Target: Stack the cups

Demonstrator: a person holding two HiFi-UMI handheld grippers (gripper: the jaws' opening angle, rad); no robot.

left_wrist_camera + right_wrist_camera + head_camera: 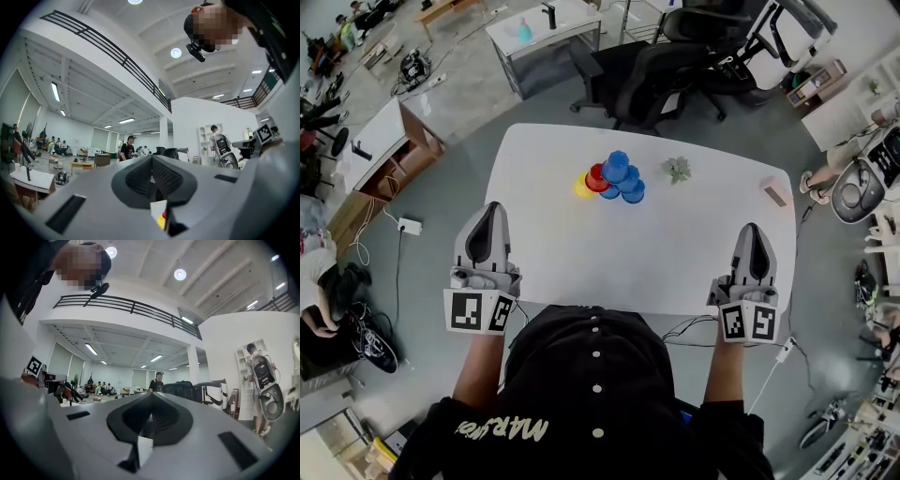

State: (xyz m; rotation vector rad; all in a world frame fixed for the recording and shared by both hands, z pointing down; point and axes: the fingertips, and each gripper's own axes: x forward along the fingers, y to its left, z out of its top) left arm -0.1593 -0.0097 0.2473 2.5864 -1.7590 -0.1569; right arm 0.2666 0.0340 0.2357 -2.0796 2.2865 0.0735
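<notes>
Several cups stand bunched at the far middle of the white table [581,272]: a yellow cup [581,187], a red cup [596,178] and blue cups [619,170], one of them raised above the others. My left gripper [494,208] rests at the table's near left edge, and its jaws meet with nothing between them [151,159]. At the near right edge my right gripper [752,228] is likewise shut and empty [152,395]. Both sit well short of the cups. Both gripper views look level across the room and show no whole cup.
A small green plant [678,170] sits just right of the cups. A pale block [774,192] lies near the table's far right corner. Black office chairs [656,66] stand behind the table. People stand in the room beyond.
</notes>
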